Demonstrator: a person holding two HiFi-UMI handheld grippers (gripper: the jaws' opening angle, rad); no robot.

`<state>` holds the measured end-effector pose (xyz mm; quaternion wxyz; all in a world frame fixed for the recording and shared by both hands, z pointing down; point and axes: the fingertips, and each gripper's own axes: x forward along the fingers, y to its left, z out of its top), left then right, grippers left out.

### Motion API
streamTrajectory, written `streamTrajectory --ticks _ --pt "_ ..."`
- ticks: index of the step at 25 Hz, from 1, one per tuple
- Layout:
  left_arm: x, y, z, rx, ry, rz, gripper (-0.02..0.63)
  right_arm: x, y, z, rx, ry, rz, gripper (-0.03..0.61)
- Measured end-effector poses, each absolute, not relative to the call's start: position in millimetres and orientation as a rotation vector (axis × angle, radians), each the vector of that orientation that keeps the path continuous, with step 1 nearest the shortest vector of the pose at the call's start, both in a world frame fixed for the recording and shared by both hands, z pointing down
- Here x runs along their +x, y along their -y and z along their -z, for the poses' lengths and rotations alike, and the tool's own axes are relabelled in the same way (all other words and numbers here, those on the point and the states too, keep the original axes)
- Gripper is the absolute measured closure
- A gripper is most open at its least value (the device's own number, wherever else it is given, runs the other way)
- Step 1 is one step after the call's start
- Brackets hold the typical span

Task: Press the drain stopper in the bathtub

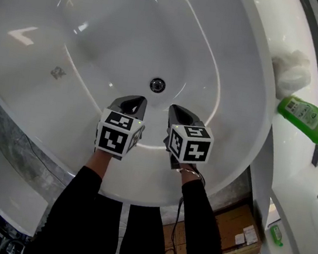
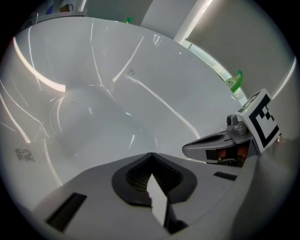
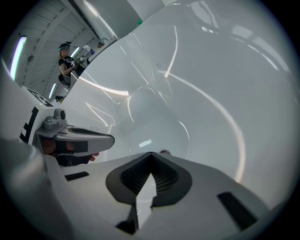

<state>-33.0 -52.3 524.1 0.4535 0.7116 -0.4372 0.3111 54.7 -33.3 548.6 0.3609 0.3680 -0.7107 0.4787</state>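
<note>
The round chrome drain stopper [image 1: 157, 85] sits in the floor of the white bathtub [image 1: 102, 32]. My left gripper [image 1: 138, 100] and right gripper [image 1: 177, 109] hover side by side just short of it, over the tub's near slope, one on each side. Both are shut with nothing between the jaws. In the right gripper view the stopper [image 3: 163, 152] just peeks over the closed jaw tips of the right gripper [image 3: 151, 154], and the left gripper [image 3: 77, 137] shows at the left. The left gripper view shows its own shut jaws [image 2: 150, 155] over bare tub wall, the stopper hidden.
A green bottle [image 1: 305, 119] lies on the tub's right ledge beside a white cloth [image 1: 292, 69]. A cardboard box [image 1: 239, 224] sits on the floor below the rim. A person [image 3: 65, 61] stands far off in the right gripper view.
</note>
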Motion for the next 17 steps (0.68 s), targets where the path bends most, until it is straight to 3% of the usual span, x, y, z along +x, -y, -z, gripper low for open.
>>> streamTrajectory --ticks 17 --pt "-36.7 48.7 -517.8 1.745 1.097 -0.757 0.606 54.1 27.9 -542.7 0.948 1.835 -1.214 0.578"
